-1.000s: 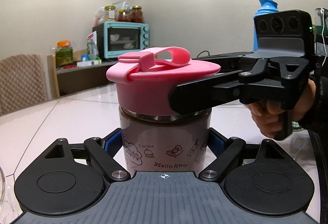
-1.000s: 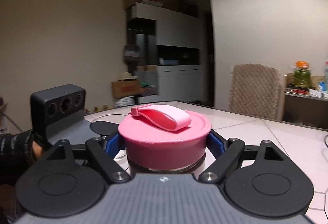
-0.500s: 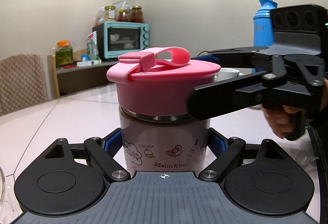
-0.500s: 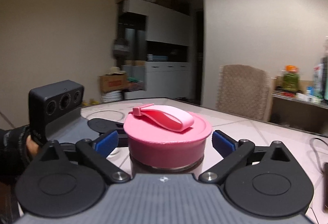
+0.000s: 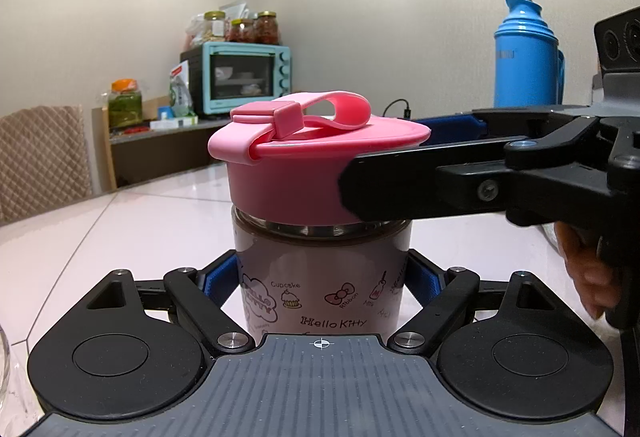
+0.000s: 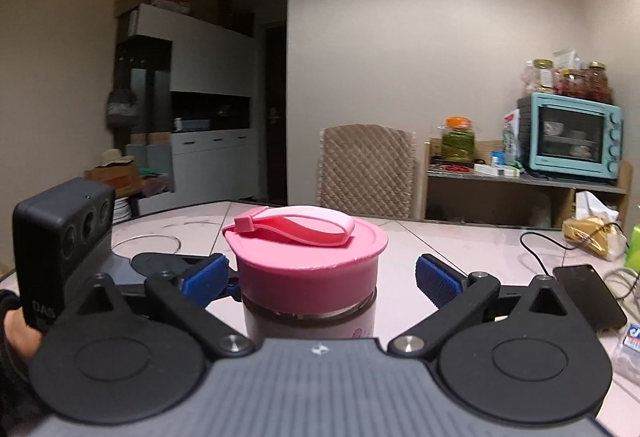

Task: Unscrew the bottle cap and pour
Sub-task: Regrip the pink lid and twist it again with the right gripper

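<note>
Pink plastic cap (image 6: pixel 306 261) is still sitting on the printed bottle (image 5: pixel 322 277); left gripper (image 5: pixel 322 279) jaws are clamping the bottle, right gripper (image 6: pixel 320 275) jaws are standing wide at three and nine o'clock of the cap, gripping nothing; pouring is pending.

Home dining room: toaster oven (image 6: pixel 572 136), table (image 6: pixel 460 245), cabinets (image 6: pixel 212 93).

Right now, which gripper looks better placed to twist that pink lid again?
The right gripper, probably: its open pads flank the pink lid, while the left gripper clamps the bottle.

Left tongs (image 5: pixel 322 283) clamp the upright bottle (image 5: pixel 320 277) on the worktop (image 5: pixel 132 229); right tongs (image 5: pixel 384 173) stand spread around its pink cap (image 5: pixel 292 173), one finger crossing in front
</note>
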The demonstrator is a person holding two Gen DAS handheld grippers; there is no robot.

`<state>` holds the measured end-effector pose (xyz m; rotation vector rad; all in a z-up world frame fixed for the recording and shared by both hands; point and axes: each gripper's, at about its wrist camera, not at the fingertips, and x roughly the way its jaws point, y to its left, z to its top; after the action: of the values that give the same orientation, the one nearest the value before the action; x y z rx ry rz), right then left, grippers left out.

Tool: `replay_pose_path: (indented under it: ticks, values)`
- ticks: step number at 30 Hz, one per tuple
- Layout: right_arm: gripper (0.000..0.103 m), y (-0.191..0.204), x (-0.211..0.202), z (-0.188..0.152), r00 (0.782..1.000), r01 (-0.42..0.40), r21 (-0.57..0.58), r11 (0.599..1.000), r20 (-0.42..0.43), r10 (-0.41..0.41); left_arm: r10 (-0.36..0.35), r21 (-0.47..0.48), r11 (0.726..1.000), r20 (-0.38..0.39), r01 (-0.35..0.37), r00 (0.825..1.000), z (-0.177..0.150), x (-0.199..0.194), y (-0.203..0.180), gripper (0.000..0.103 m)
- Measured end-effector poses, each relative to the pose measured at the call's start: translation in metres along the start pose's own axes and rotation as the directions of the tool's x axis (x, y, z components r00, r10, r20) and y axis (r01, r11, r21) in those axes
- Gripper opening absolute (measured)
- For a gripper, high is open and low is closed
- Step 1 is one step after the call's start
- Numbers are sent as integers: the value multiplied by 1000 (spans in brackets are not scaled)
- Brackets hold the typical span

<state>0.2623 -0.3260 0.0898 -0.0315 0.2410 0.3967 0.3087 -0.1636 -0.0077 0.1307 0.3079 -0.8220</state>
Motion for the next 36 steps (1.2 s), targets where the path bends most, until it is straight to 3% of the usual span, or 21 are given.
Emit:
replay_pose_path:
  ticks: [19, 31, 33, 36]
  values:
    - [101, 29, 18, 1, 994, 113, -5, 994, -3, -114, 0, 0, 1000, 0, 0, 1000, 0, 0, 0, 90]
    - [100, 35, 22, 1, 991, 131, -6, 991, -3, -131, 0, 0, 1000, 0, 0, 1000, 0, 0, 0, 90]
    - [99, 36, 22, 1, 991, 132, -1, 991, -6, -132, 0, 0, 1000, 0, 0, 1000, 0, 0, 0, 90]
    - [88, 36, 23, 1, 992, 127, -2, 992, -11, -127, 0, 0, 1000, 0, 0, 1000, 0, 0, 0, 90]
